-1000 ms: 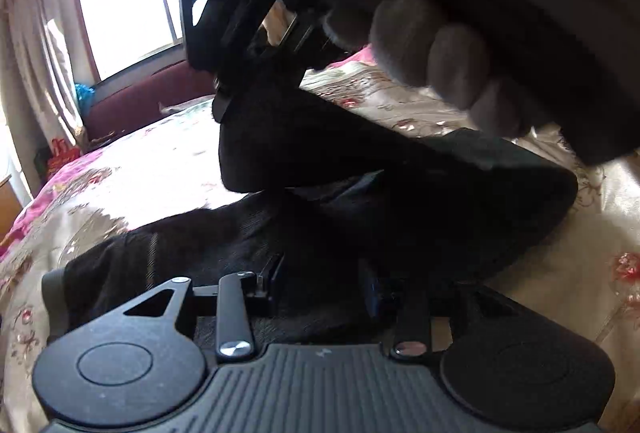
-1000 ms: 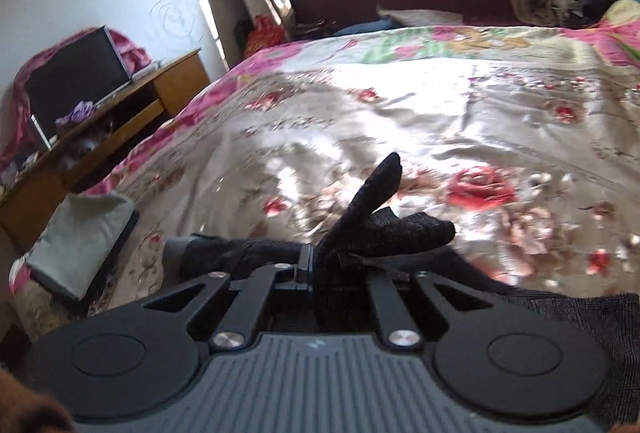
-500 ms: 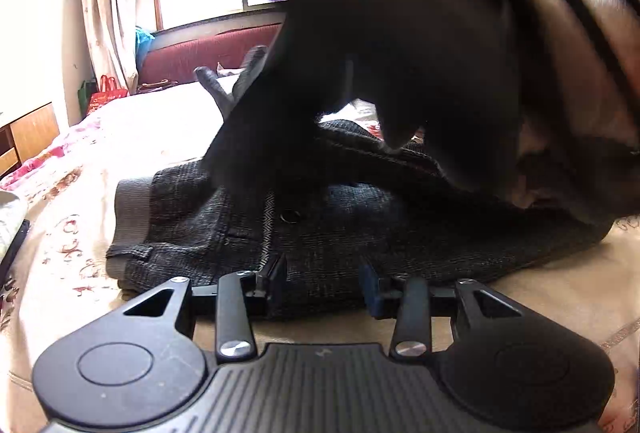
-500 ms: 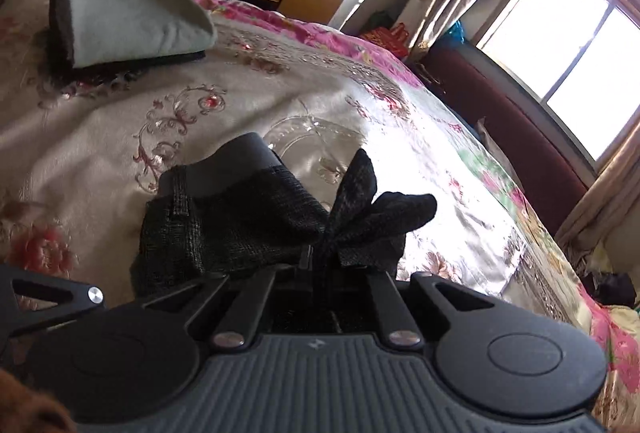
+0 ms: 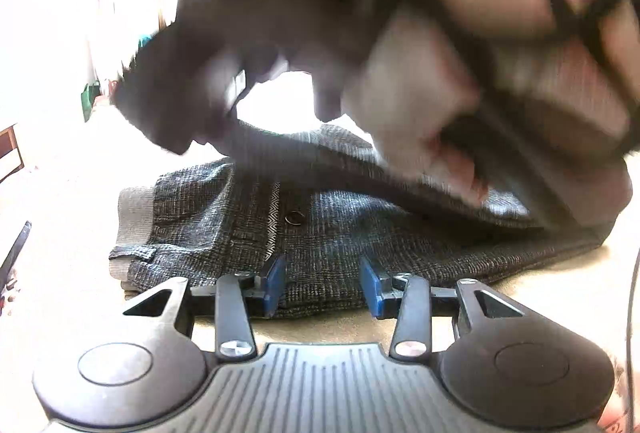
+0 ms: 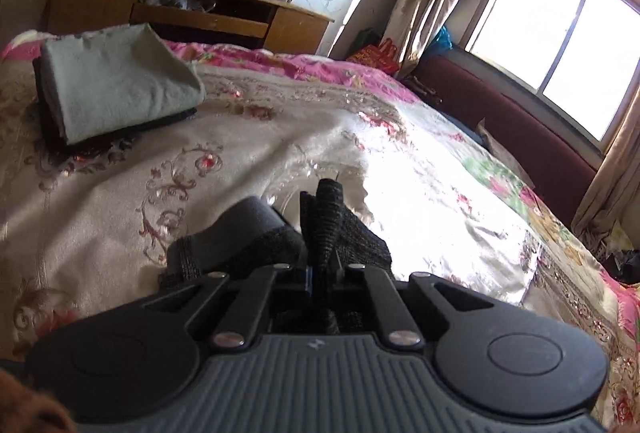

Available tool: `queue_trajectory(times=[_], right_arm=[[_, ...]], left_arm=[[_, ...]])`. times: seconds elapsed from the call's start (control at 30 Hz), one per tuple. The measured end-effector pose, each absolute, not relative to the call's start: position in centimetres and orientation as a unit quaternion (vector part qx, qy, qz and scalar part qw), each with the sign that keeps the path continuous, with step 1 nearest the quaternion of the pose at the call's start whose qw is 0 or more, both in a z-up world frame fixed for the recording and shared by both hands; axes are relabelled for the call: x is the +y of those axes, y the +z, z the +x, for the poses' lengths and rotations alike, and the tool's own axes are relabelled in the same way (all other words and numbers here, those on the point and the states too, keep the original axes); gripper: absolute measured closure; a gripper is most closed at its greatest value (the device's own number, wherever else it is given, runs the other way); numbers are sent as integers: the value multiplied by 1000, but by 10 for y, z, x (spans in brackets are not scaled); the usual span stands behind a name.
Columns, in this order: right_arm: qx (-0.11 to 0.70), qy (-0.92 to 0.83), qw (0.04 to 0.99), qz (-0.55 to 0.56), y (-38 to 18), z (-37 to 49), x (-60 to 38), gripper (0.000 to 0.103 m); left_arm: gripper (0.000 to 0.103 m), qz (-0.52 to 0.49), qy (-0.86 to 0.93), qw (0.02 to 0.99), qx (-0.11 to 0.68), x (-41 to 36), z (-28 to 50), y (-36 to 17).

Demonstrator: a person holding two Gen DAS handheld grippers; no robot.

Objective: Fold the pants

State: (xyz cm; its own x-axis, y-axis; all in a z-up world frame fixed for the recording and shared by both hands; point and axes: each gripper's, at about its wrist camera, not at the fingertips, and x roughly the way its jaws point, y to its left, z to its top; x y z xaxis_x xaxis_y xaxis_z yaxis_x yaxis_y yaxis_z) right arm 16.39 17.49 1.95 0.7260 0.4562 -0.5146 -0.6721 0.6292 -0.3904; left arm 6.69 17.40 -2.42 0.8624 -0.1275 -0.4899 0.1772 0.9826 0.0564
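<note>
Rolled since a second ago: right gripper (image 6: 320, 275), window now tilted to upper right. Clamped tight on a bunched fold of coarse dark woven pants (image 6: 276, 245), fold standing up between the blue pads. Left gripper (image 5: 323, 283) jaws apart, nothing pinched, poised at near hem of pants (image 5: 328, 249) lying flat on glossy embroidered floral bedspread (image 6: 248, 153). Grey ribbed waistband, herringbone strip and metal button facing up. Blurred dark mass overhead, probably the other hand (image 5: 472, 105). Folded pale towel (image 6: 116, 81) well apart.
</note>
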Motion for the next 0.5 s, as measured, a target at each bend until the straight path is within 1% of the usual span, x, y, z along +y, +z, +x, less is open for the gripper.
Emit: queue_trajectory(times=[0.07, 0.1, 0.17, 0.23, 0.3, 0.33, 0.37, 0.5], right_arm=[[161, 332, 880, -300, 22, 159, 188, 97], [163, 346, 871, -308, 19, 159, 196, 97], [200, 382, 826, -364, -2, 159, 218, 96], [212, 394, 810, -380, -17, 152, 220, 95], [222, 397, 818, -353, -10, 151, 208, 94], [228, 397, 829, -321, 0, 152, 196, 91], [233, 395, 839, -292, 11, 153, 184, 90], [257, 330, 885, -203, 49, 158, 102, 82]], left_arm=[[48, 47, -79, 964, 250, 177, 67, -26], [48, 46, -77, 964, 250, 177, 66, -26], [48, 44, -74, 964, 252, 182, 66, -26], [48, 51, -70, 964, 252, 182, 62, -25], [45, 75, -63, 965, 243, 177, 55, -25], [45, 78, -65, 965, 244, 174, 53, -26], [45, 75, -68, 963, 248, 173, 51, -27], [45, 75, -60, 963, 252, 172, 38, -26]])
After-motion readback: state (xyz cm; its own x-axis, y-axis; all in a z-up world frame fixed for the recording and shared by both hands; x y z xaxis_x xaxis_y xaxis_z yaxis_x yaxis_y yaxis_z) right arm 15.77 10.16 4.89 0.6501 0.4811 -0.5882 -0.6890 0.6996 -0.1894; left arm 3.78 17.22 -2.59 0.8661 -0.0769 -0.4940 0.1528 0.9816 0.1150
